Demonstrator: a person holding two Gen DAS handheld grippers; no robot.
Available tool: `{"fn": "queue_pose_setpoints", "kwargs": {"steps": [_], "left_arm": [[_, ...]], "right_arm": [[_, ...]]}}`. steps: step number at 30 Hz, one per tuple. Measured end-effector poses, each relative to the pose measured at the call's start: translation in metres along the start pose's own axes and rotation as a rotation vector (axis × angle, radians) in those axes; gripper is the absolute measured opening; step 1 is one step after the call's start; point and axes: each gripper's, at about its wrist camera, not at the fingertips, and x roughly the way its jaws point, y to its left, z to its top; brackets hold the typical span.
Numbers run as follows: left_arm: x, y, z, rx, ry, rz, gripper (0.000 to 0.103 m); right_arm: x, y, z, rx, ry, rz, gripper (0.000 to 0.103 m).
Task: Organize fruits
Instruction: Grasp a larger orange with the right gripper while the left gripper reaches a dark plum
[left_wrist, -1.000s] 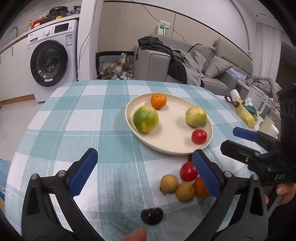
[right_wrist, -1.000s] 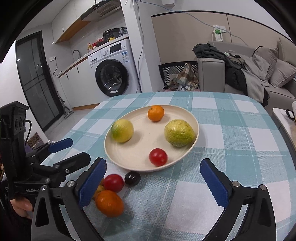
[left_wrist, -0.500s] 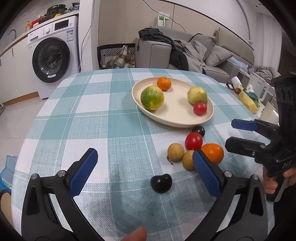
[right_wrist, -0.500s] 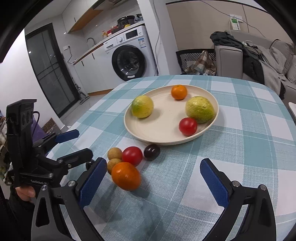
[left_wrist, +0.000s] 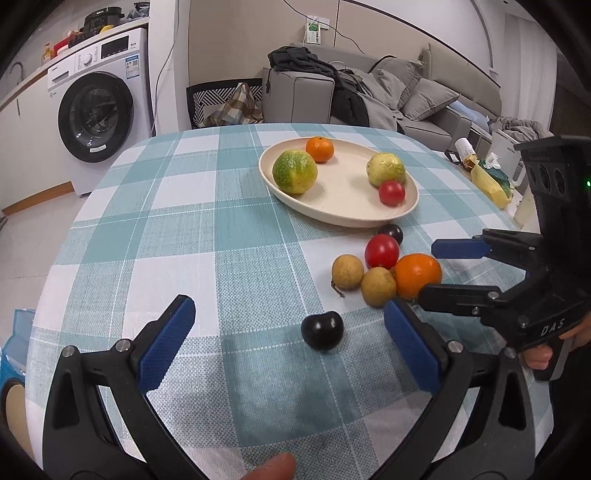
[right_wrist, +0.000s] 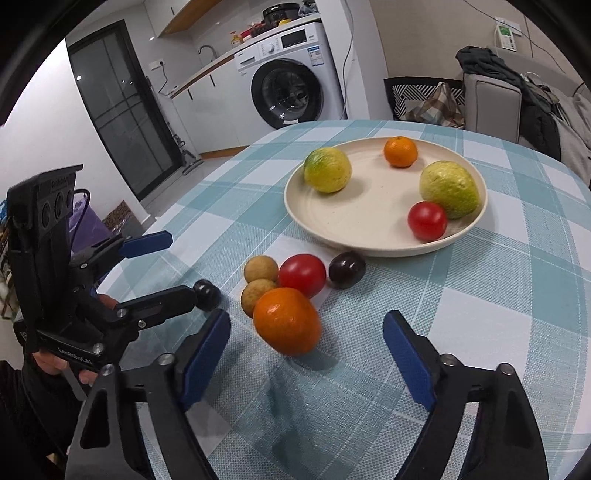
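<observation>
The cream plate (right_wrist: 369, 236) sits on the checked bench (right_wrist: 498, 314) and serves as the reference. On it lie a green-yellow citrus (right_wrist: 327, 170), a small mandarin (right_wrist: 400, 151), a yellow-green fruit (right_wrist: 450, 189) and a small tomato (right_wrist: 427, 220). Just off the plate's near rim rests a dark plum (right_wrist: 346, 269). Beside it, farther from the plate, a cluster touches: a red tomato (right_wrist: 302, 275), two brown longans (right_wrist: 260, 269) and an orange (right_wrist: 287, 320). The orange's long axis runs slantwise, from the cluster toward the right tongs. A second dark fruit (left_wrist: 322, 329) lies apart, farthest from the plate; its notched end faces up.

The left tongs (left_wrist: 290, 341) stand apart, with the dark fruit between the pads, untouched. The right tongs (right_wrist: 306, 345) are apart but closing, with the orange just ahead of the gap; the pads do not press it.

Against a second ago, both tongs have come lower and closer to the loose fruit, and the right gap has narrowed. The fruit has not shifted.
</observation>
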Motion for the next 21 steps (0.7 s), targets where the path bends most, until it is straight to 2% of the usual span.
{"fn": "queue_pose_setpoints", "kwargs": {"steps": [4, 11, 21], "left_arm": [[0.0025, -0.0012, 0.0007, 0.003, 0.012, 0.008, 0.102], [0.0036, -0.0027, 0.0012, 0.005, 0.015, 0.006, 0.102], [0.0048, -0.0037, 0.0017, 0.014, 0.023, 0.001, 0.102]], "right_arm": [[0.0026, 0.0020, -0.0010, -0.012, 0.013, 0.020, 0.079], [0.0040, 0.0049, -0.0019, -0.030, 0.020, 0.027, 0.058], [0.0019, 0.0068, -0.0021, -0.040, 0.012, 0.025, 0.040]]}}
